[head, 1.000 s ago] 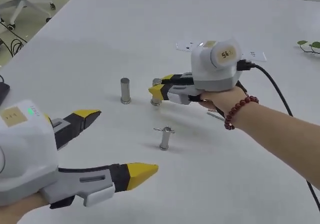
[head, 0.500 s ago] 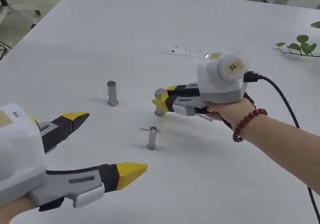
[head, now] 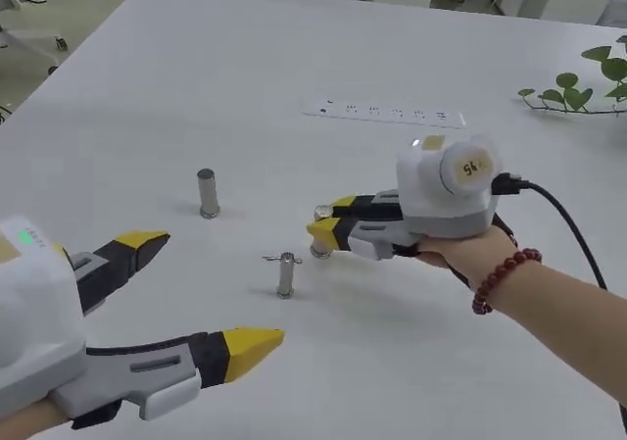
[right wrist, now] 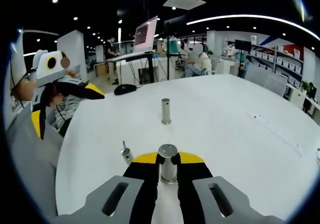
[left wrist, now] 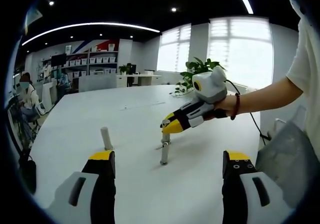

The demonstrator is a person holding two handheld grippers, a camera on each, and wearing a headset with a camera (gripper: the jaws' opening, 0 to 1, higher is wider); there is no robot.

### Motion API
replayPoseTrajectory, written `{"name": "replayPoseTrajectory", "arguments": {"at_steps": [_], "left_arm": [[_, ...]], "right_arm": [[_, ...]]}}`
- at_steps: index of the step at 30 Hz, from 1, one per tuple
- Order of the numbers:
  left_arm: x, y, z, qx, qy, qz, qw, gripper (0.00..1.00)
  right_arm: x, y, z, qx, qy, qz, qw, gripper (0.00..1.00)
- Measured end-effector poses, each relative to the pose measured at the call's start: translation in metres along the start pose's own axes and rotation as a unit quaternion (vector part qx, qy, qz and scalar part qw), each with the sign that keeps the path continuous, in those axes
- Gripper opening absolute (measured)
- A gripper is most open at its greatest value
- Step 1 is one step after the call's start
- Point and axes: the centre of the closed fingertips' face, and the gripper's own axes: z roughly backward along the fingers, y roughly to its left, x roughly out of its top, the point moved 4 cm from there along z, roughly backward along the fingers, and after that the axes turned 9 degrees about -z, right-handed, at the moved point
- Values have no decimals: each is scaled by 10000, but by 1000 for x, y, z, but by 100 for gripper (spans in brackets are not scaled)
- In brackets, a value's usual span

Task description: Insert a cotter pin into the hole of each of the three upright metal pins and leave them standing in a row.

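**Head view.** The left gripper [head: 199, 290] lies low at the near left, its jaws spread wide with nothing between them. The right gripper [head: 326, 226] is carried level by a hand [head: 468, 254] wearing a bead bracelet [head: 505, 278]. Its jaws are pressed against the clamped pin [head: 322, 212], which stands upright on the white table [head: 294, 58]. Just off its tips, toward the left gripper, stands the cottered pin [head: 286, 275], with a cotter pin [head: 272, 259] through its hole. The bare pin [head: 207, 193] stands farther beyond the tips.

**Left gripper view.** The left gripper [left wrist: 169, 159] has its jaws wide apart and empty. The cottered pin [left wrist: 164, 151] stands directly ahead between them. The right gripper [left wrist: 170, 124] is just behind that pin. The bare pin [left wrist: 106, 138] is ahead of the left jaw.

**Right gripper view.** The right gripper [right wrist: 168, 159] has its yellow-tipped jaws closed on both sides of the clamped pin [right wrist: 168, 165]. The cottered pin [right wrist: 127, 154] is just left of the jaws. The bare pin [right wrist: 165, 111] is straight ahead, well apart. The left gripper [right wrist: 65, 109] is at the far left.
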Motion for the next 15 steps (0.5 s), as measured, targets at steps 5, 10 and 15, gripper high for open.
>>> {"name": "replayPoseTrajectory", "arguments": {"at_steps": [5, 10, 15], "left_arm": [[1, -3, 2, -4, -7, -15, 10000, 88], [3, -6, 3, 1, -12, -32, 10000, 88], [5, -7, 5, 23, -45, -42, 10000, 88]], "right_arm": [[-7, 1, 6, -38, -36, -113, 9999, 13], [-14, 5, 11, -88, -2, -132, 9999, 13], [-18, 7, 17, -136, -8, -153, 9998, 13]]}}
